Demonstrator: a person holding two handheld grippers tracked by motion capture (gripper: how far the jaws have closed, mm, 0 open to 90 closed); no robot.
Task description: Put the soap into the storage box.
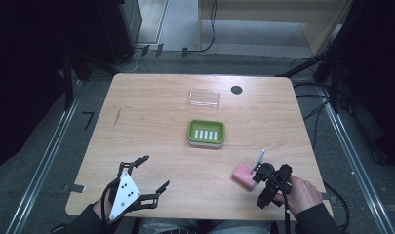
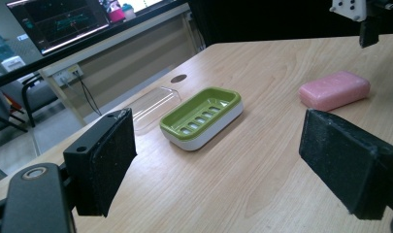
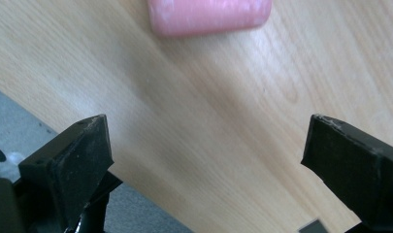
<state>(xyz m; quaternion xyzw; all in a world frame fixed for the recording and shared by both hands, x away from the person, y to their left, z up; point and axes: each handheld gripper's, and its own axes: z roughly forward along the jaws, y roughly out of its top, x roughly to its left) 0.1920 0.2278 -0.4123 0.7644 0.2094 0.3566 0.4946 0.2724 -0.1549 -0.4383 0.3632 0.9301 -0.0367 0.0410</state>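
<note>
1. This is a lab or test room, not a home.
2. A bare wooden desk (image 1: 151, 122) stands on grey floor between metal rails (image 1: 44, 161).
3. Black cables (image 1: 212, 29) trail across the floor behind it.
4. A monitor (image 2: 58, 19) showing graph lines sits on a long bench (image 2: 136, 34) nearby.

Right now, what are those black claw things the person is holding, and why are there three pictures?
The claws are grippers, tools a person squeezes to pick things up. One picture looks down from above the wooden table. The other two come from little cameras riding on each gripper. The left gripper is open and holds nothing. The right gripper is open too, just in front of a pink soap bar, not touching it. In the middle sits a green soap dish, with a clear lid lying behind it.
</note>
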